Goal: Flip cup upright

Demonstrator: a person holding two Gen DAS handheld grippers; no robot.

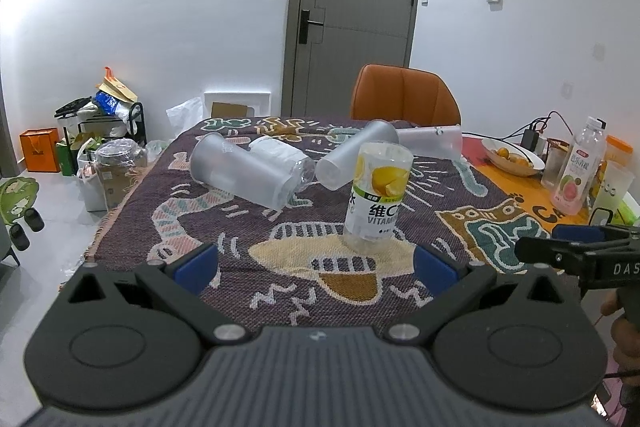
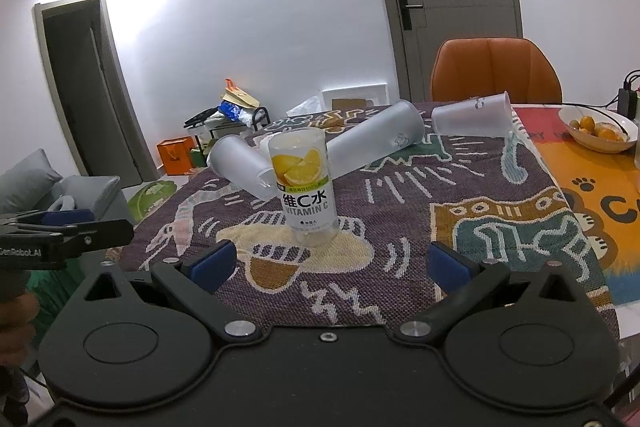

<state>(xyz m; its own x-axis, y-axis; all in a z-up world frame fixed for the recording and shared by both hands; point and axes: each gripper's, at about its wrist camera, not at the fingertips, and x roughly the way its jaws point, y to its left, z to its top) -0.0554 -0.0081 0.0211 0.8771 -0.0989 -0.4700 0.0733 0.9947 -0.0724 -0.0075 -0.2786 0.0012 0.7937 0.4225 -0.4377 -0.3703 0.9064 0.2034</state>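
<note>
Both tools are spread wide and pinch nothing: the left tool (image 1: pixel 316 267) and the right tool (image 2: pixel 330 263) hover low over the patterned cloth (image 1: pixel 440 195) on the desk, each aimed at the lemon-label cup (image 1: pixel 378 193). That cup stands on end just ahead of them, leaning a little, its narrow end on the cloth and its wide end up; whether that wide end is open cannot be told, so whether it stands upright or inverted is uncertain.

Risks, as a judgement: the cup is light, tall and already tilted on soft weave, so a finger brushing it on approach could topple it into the lying cups behind. Two tools closing on one cup could also knock each other, and clear thin plastic may buckle or slip under a hard pinch.

Count: two tools; one standing labelled cup; three frosted cups (image 2: pixel 376 143) on their sides; one clear bottle (image 1: pixel 280 163) lying by the left one.
</note>
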